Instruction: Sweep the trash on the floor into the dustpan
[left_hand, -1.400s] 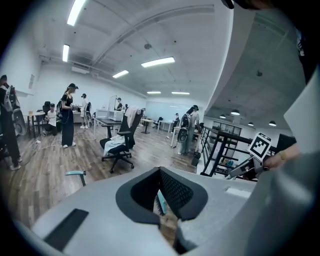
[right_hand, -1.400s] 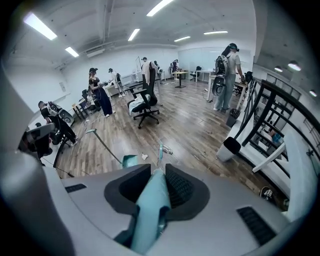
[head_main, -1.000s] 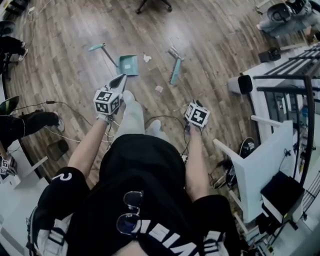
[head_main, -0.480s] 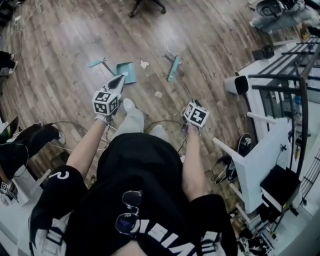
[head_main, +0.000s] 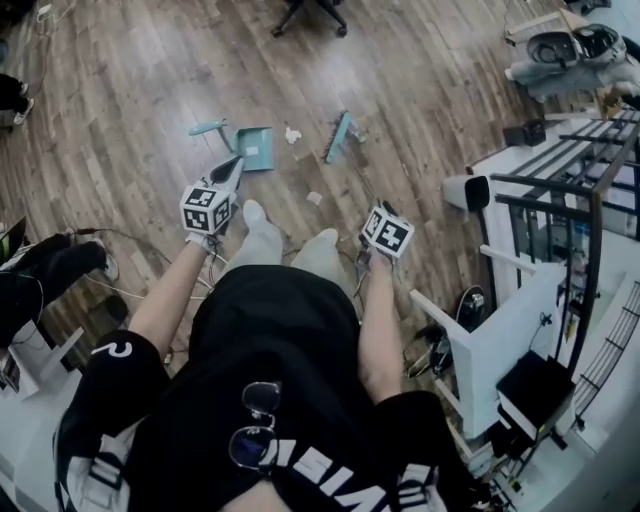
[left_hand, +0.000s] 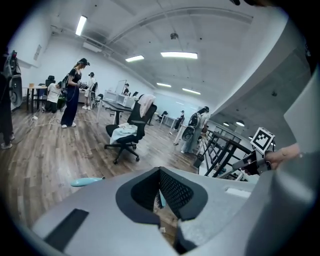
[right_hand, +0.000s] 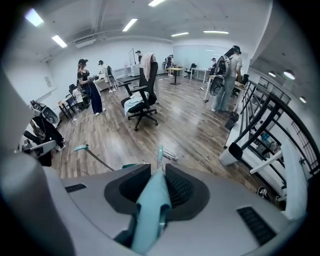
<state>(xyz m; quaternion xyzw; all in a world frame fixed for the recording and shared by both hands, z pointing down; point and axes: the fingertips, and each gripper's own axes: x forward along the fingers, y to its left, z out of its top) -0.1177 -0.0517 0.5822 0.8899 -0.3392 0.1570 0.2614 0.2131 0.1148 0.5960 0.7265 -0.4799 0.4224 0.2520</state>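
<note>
Fingers (right_hand: 182, 190) of right gripper (right_hand: 159, 187) pinched on teal broom handle (right_hand: 152, 210), brush head (head_main: 340, 137) down on wood floor (head_main: 130, 90) well ahead of them. Left gripper (left_hand: 160, 197) fingers (left_hand: 177, 192) pressed nearly together, nothing between; dustpan (head_main: 254, 148) just beyond their tips, paper scrap (head_main: 293, 134) between pan and brush.

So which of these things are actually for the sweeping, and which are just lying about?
For the job:
- broom, clamped in the right gripper
- dustpan on the floor
- paper scraps beside it
- left gripper, holding nothing

Just lying about:
- office chair
- black railing
- people in the background
</note>
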